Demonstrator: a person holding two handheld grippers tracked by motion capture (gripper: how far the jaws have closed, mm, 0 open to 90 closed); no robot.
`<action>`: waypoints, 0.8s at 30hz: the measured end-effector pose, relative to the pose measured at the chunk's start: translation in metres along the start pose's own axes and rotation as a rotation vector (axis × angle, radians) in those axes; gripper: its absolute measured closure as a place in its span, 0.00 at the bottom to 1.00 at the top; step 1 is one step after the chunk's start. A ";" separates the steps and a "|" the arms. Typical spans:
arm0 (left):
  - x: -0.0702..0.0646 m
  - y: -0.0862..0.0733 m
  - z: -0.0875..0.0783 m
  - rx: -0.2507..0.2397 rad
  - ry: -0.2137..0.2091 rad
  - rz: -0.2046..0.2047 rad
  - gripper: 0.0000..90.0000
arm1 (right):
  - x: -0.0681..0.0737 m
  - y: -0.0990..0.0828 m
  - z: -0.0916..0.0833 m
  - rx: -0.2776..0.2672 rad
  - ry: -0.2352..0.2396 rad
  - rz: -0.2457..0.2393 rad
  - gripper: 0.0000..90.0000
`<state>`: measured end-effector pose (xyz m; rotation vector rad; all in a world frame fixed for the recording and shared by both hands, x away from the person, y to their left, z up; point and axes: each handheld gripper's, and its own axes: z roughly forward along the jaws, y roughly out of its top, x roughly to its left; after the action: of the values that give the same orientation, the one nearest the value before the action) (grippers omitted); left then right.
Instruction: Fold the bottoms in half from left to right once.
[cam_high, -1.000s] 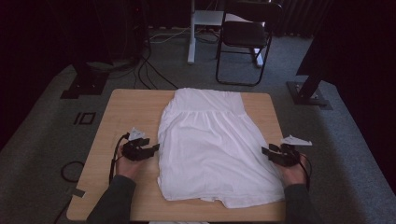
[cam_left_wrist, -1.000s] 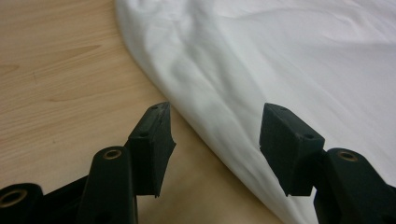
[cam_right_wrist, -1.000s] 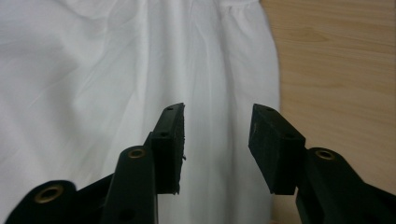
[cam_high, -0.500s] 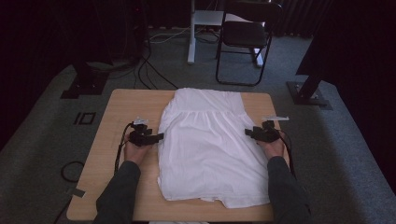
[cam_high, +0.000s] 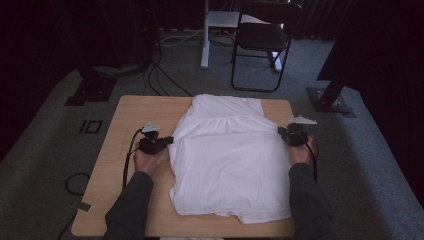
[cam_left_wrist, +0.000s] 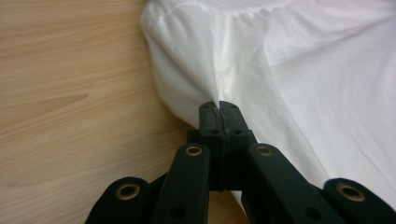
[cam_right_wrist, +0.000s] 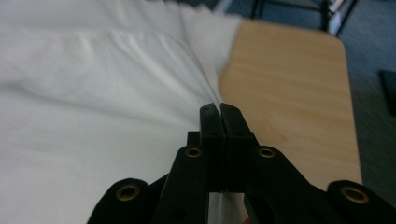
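The white garment looks soft and light (surely limp when lifted), and the left gripper and right gripper have just been closing and now each pinch one of its side edges, near the table's left and right edges.

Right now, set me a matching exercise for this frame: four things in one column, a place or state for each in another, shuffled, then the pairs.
Things:
1. left gripper
2. right gripper
3. white garment
4. black chair

Places or states:
A. spread flat over the wooden table
B. on the carpet beyond the table's far edge
C. shut on the garment's left edge
D. shut on the garment's right edge

Pairs: 1-C, 2-D, 3-A, 4-B
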<state>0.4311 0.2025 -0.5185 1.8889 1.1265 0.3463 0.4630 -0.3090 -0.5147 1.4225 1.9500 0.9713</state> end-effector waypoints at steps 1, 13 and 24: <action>-0.001 -0.002 0.002 0.008 -0.002 0.005 1.00 | 0.001 -0.005 0.006 0.029 -0.011 -0.011 0.99; -0.002 -0.029 -0.016 0.033 0.018 0.037 1.00 | 0.017 -0.043 0.013 0.106 0.031 -0.015 0.98; -0.025 -0.075 -0.080 0.014 0.022 0.110 1.00 | 0.051 -0.088 -0.043 0.110 0.137 0.013 0.98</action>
<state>0.3262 0.2409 -0.5280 1.9688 1.0438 0.4226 0.3640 -0.2868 -0.5599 1.4644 2.1253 1.0042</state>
